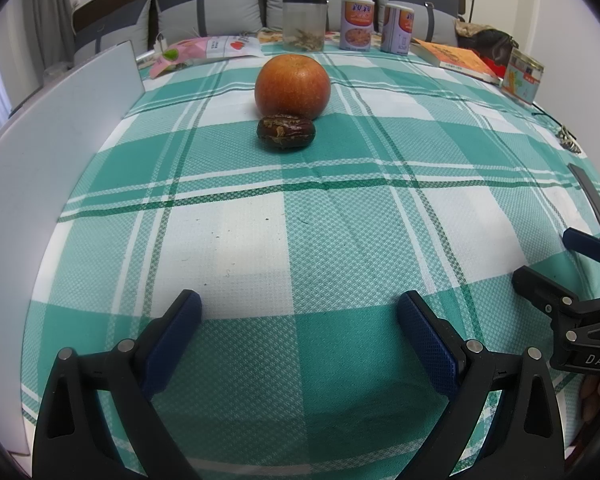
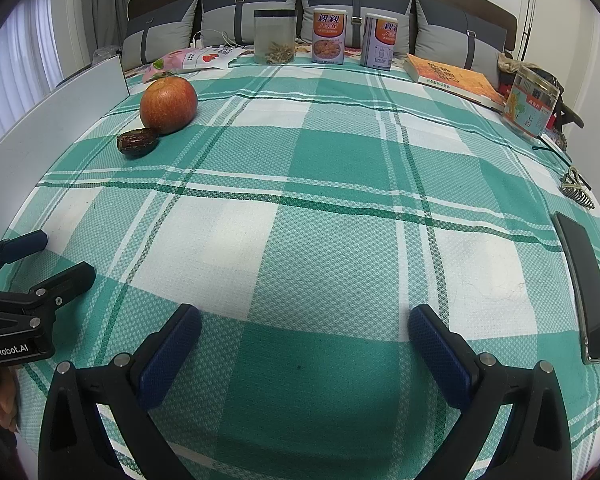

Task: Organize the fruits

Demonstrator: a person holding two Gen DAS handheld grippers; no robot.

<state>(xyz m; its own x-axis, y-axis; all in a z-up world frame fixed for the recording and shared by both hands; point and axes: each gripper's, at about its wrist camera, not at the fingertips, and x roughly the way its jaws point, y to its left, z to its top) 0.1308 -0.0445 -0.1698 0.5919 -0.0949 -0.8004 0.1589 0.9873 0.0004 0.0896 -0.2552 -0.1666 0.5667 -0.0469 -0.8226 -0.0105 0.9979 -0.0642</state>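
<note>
A red-orange apple [image 1: 292,85] sits on the green and white checked cloth, with a dark brown date [image 1: 286,131] touching its near side. Both show far left in the right wrist view: the apple [image 2: 168,105] and the date [image 2: 137,142]. My left gripper [image 1: 300,312] is open and empty, low over the cloth, well short of the date. My right gripper [image 2: 305,326] is open and empty, to the right of the fruits. Each gripper shows at the edge of the other's view: the right gripper [image 1: 556,266] and the left gripper [image 2: 66,256].
A white board [image 1: 60,152] stands along the left edge. At the back stand a clear jar [image 1: 304,23], two cans [image 1: 357,23], snack packets [image 1: 216,48], a book [image 1: 458,60] and a tin [image 1: 523,76]. A phone [image 2: 584,288] and hair clip [image 2: 576,188] lie at right.
</note>
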